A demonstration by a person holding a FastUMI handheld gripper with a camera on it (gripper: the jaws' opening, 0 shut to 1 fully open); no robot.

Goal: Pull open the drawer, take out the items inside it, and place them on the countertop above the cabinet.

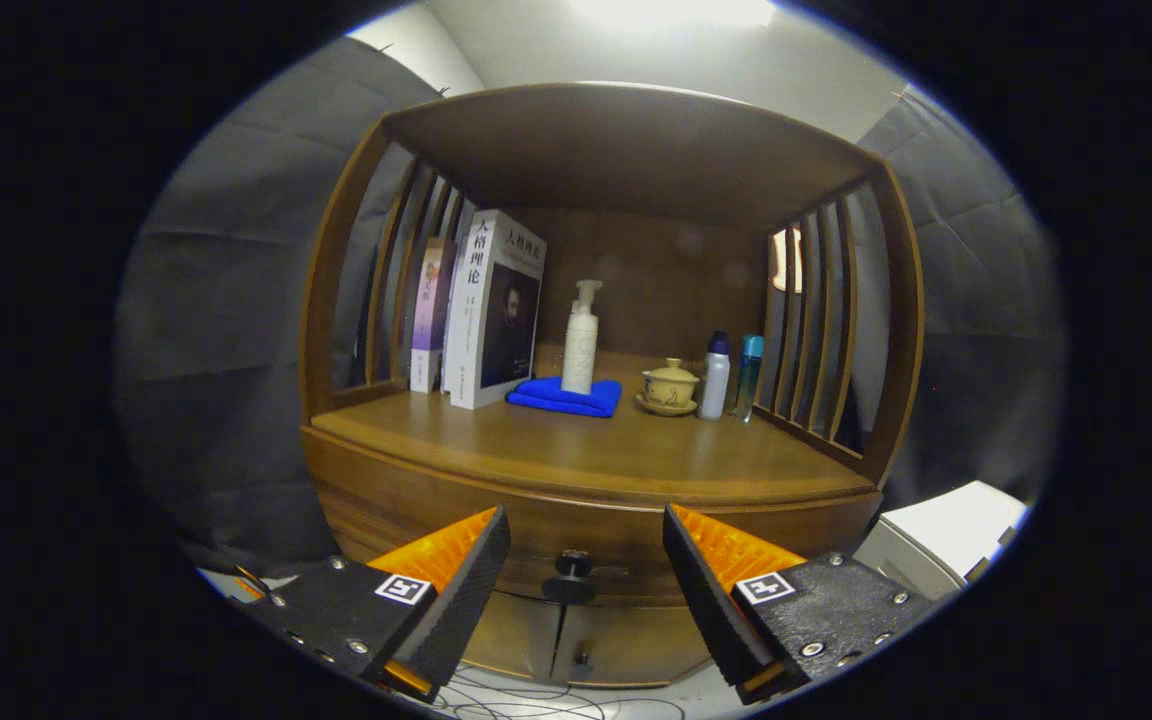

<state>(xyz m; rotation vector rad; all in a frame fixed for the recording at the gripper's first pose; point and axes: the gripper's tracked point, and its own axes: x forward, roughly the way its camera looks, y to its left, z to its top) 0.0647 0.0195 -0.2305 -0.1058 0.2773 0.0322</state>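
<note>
The drawer [576, 545] of the wooden cabinet [356, 500] sits fully shut, its dark round knob [572, 566] centred just ahead of the hand-held gripper [586, 575], whose fingers are spread wide w/ nothing between them. Task appears barely begun: no pull yet, contents hidden. Gripper is level, aimed straight at the knob, approx. lined up for a grasp. Above, the counter [596, 455] already carries books [491, 310], a pump bottle [581, 340] on a blue cloth [566, 398], a lidded cup [670, 385] & two small bottles [731, 375]; front of counter looks free for the items.
</note>
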